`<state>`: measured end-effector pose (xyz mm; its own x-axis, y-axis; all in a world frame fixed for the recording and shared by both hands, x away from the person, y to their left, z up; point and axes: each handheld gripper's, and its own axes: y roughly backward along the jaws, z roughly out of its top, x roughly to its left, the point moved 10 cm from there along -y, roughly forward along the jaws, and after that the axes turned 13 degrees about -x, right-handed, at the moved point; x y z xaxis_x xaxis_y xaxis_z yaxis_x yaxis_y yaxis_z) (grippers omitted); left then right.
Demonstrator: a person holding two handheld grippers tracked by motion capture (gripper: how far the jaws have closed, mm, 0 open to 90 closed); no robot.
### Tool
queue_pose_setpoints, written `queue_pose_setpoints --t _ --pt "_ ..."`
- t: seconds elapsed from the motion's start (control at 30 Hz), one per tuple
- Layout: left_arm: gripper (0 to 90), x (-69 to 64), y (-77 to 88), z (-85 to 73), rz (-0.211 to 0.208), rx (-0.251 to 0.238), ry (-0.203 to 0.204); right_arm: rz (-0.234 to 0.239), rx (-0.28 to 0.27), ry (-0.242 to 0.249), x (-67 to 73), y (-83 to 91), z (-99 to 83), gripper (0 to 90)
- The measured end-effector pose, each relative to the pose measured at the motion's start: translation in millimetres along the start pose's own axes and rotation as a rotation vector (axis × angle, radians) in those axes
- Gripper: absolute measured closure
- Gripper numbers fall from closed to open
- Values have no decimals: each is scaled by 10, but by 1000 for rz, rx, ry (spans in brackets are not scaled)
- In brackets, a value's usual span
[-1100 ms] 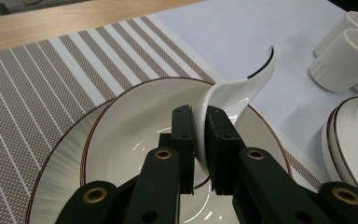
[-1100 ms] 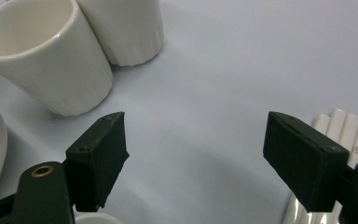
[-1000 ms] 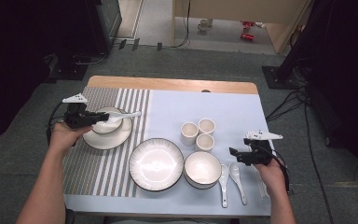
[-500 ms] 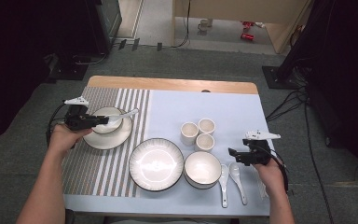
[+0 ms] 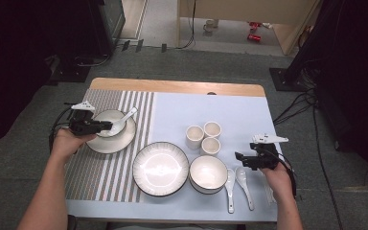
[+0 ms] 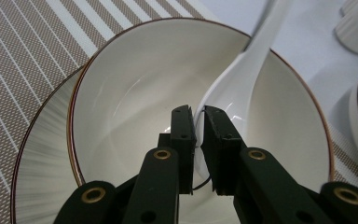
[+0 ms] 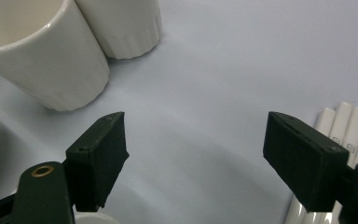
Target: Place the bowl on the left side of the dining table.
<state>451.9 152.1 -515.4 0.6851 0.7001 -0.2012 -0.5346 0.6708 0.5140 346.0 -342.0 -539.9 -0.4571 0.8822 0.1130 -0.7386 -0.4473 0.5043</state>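
Table (image 5: 230, 100) with a blue cloth and a striped mat (image 5: 93, 167) under the left gripper. Just past the left gripper's tips sits a plate (image 5: 124, 141), and a bowl (image 6: 121, 93) on it. Ahead of the right gripper, toward table centre: big ribbed plate (image 5: 160, 167), a second bowl (image 5: 208, 173), then three cups (image 5: 203, 136). Two spare spoons (image 5: 237, 184) lie just inboard of the right gripper, and white chopsticks (image 7: 349, 135) beside its outer jaw.

Left gripper (image 6: 199, 135): jaws nearly together, pinching the edge of a white spoon (image 6: 242, 79) at its scoop end; the scoop sits down inside the bowl, and the handle runs up and away over the far rim. Right gripper (image 7: 193, 154): jaws wide apart, nothing between them, hovering over bare cloth.

Step in hand, as I read it: setting the spoon into the bowl, placement about done. Next move calls for parting the left jaws without dragging the spoon, then lifting straight out so the bowl doesn't shift on its plate.
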Motion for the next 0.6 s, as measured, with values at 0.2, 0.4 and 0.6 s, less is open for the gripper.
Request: queue_pose_setpoints --t 0.2,0.4,0.6 --pt "830 -17 5 2 -6 -4 -5 -3 3 -3 -8 1 -6 214" --pt "804 -19 23 27 -9 -22 -2 -3 7 -5 -11 1 -12 214" --pt "755 -16 73 124 -2 -56 10 -3 19 -7 -9 -8 -29 214"
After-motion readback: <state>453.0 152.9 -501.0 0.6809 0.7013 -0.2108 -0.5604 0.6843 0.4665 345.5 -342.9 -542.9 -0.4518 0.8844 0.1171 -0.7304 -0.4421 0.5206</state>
